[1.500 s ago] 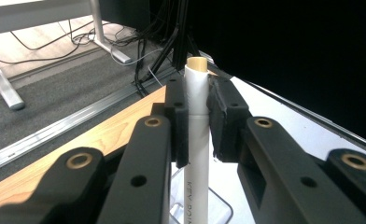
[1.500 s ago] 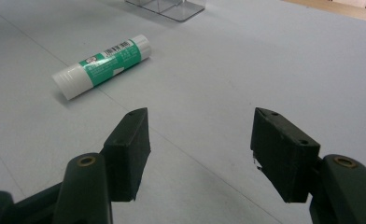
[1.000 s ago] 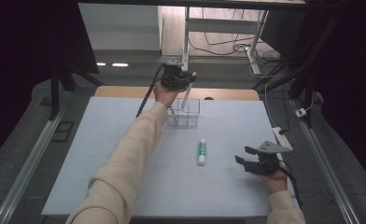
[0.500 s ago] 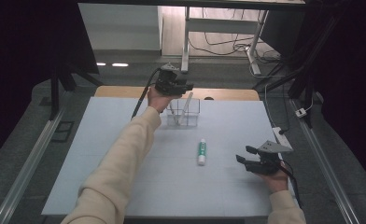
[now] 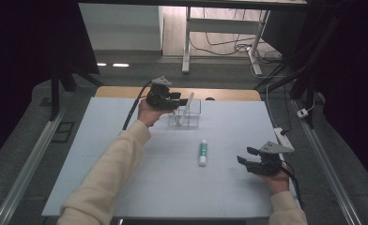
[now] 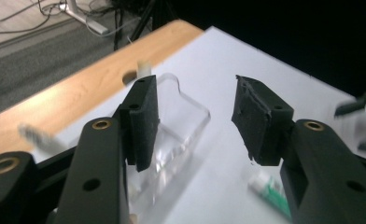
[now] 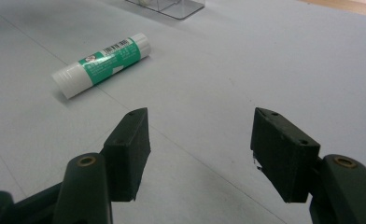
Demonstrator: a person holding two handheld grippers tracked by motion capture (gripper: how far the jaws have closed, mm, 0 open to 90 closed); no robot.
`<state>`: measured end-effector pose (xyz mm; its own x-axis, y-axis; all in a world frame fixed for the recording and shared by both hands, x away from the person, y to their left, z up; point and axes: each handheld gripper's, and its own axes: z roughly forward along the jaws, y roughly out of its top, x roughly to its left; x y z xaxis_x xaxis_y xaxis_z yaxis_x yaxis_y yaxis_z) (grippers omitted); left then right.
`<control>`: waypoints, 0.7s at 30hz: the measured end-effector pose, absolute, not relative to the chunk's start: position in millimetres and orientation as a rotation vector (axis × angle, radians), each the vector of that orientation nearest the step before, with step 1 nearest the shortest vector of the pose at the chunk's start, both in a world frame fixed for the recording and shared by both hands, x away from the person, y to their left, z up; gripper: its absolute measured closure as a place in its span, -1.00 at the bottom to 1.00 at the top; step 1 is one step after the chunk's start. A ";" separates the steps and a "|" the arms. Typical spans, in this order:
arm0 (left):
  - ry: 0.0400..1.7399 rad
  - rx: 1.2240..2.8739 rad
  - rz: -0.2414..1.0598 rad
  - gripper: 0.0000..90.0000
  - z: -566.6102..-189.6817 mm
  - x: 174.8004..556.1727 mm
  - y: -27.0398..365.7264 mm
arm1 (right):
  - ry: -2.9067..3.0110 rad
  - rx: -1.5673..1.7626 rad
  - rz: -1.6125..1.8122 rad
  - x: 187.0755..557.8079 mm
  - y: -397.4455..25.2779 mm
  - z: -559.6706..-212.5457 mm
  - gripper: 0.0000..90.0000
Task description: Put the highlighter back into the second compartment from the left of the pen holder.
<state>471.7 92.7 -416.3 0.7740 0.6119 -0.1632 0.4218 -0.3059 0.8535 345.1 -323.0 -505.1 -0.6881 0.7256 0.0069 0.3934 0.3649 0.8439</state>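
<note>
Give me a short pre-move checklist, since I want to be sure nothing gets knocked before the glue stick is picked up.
1. Right gripper open: ok, jaws apart with nothing between them.
2. Glue stick reachable: ok, it lies flat on the white table, apart from the right gripper and from the clear organizer.
3. Left gripper empty: ok, jaws apart in the left gripper view, nothing held.
4. Left gripper clear of the organizer: cannot tell, it hovers at the organizer's edge and contact is not visible.
5. Pen-like stick settled in the organizer: ok, it leans inside it.
</note>
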 end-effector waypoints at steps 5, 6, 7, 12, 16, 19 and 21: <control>0.777 1.978 0.249 0.10 -422.3 453.4 104.1 | 2.266 0.981 1.250 345.1 -323.1 -505.3 -0.17; 0.777 1.975 0.248 0.10 -422.4 449.9 106.8 | 2.268 0.979 1.248 345.2 -322.7 -505.6 -0.17; 0.777 1.971 0.247 0.09 -422.5 446.4 109.5 | 2.270 0.978 1.246 345.2 -322.5 -505.8 -0.17; 0.786 1.962 0.256 0.08 -424.8 425.1 123.7 | 2.268 0.980 1.247 345.1 -322.8 -505.6 -0.17; 0.775 1.983 0.250 0.05 -431.3 407.7 133.0 | 2.273 0.978 1.244 345.2 -321.9 -506.2 -0.17; 0.767 1.991 0.237 -0.01 -438.7 392.9 139.4 | 2.277 0.975 1.235 344.8 -321.9 -505.5 -0.17; 0.774 1.999 0.245 -0.03 -443.8 383.0 143.8 | 2.273 0.973 1.245 344.5 -322.0 -505.1 -0.17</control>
